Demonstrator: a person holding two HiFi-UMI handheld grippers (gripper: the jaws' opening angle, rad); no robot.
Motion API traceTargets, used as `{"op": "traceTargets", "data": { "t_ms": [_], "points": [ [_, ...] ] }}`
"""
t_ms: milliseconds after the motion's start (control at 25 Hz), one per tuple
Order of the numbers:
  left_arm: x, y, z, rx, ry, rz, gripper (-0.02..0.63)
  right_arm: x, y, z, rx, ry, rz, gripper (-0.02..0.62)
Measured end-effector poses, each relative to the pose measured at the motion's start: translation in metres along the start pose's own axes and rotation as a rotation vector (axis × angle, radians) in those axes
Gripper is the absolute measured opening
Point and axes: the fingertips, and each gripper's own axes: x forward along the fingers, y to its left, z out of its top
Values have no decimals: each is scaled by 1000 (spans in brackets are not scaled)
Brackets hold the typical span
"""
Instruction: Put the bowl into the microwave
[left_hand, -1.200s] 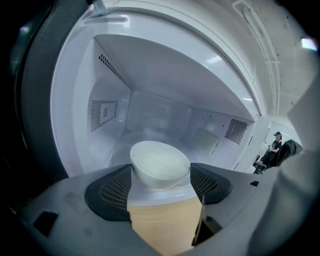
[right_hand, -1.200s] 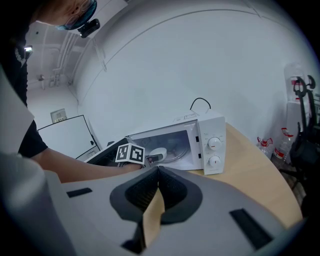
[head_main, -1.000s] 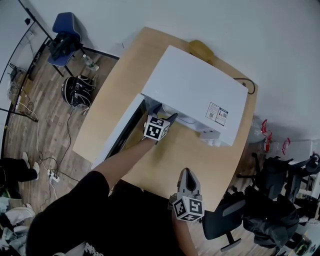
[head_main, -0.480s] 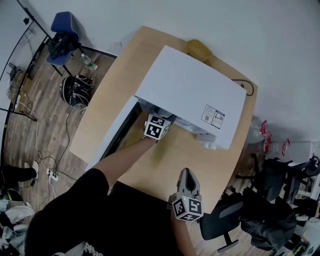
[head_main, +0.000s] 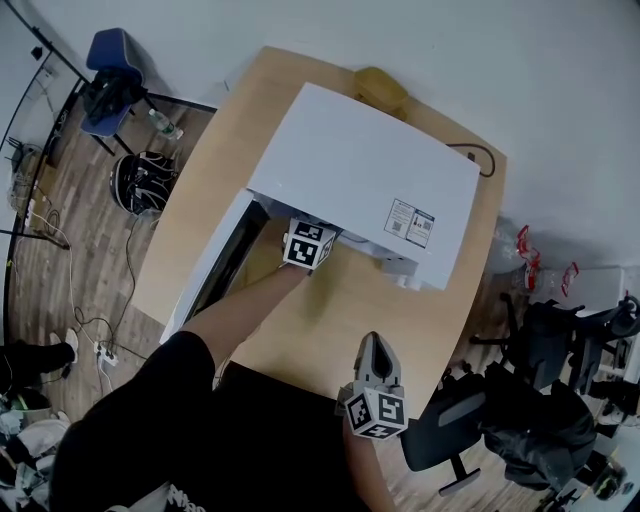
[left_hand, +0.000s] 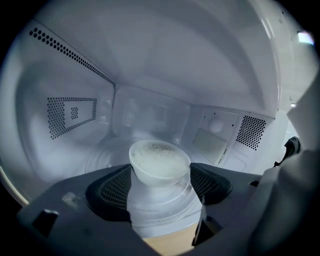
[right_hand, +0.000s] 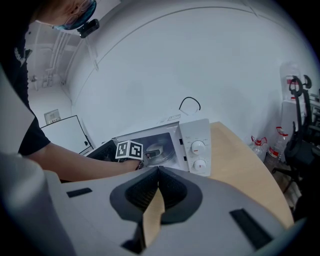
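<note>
The white microwave (head_main: 360, 180) stands on the round wooden table (head_main: 340, 320) with its door (head_main: 205, 270) swung open to the left. My left gripper (left_hand: 160, 169) reaches inside the cavity; only its marker cube (head_main: 308, 246) shows in the head view. It is shut on a small white bowl (left_hand: 160, 161) with a pale filling, held just above the glass turntable (left_hand: 150, 215). My right gripper (head_main: 372, 352) hangs shut and empty at the table's near edge, pointing toward the microwave (right_hand: 196, 147).
A yellowish object (head_main: 381, 88) and a black cable (head_main: 478, 158) lie behind the microwave. On the floor are a blue chair (head_main: 105, 75), a dark backpack (head_main: 145, 180), bottles (head_main: 530, 262) and a black office chair (head_main: 450, 430) close to the right gripper.
The left gripper has pushed deeper into the microwave with the bowl. The head view has shifted slightly. The right gripper has stayed in place.
</note>
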Motion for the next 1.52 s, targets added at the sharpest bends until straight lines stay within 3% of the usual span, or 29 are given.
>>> {"op": "traceTargets", "data": {
  "t_ms": [280, 520, 760, 1040, 1320, 1520],
  "points": [
    [-5, 0, 3, 18, 3, -8, 342, -17, -3, -1, 6, -44, 12, 60],
    [-56, -15, -1, -10, -29, -35, 342, -37, 12, -14, -20, -84, 11, 60],
    [-139, -30, -13, -11, -42, -47, 342, -67, 35, -47, -78, -100, -3, 60],
    [-260, -52, -5, 3, -101, -73, 342, -119, 61, -55, -107, -186, -47, 60],
    [-368, -92, -19, 19, -186, -167, 341, -179, 99, -61, -195, -270, -105, 60],
    [-434, -136, -32, -18, -225, -239, 341, -212, 109, -79, -166, -255, -112, 60]
  ]
}}
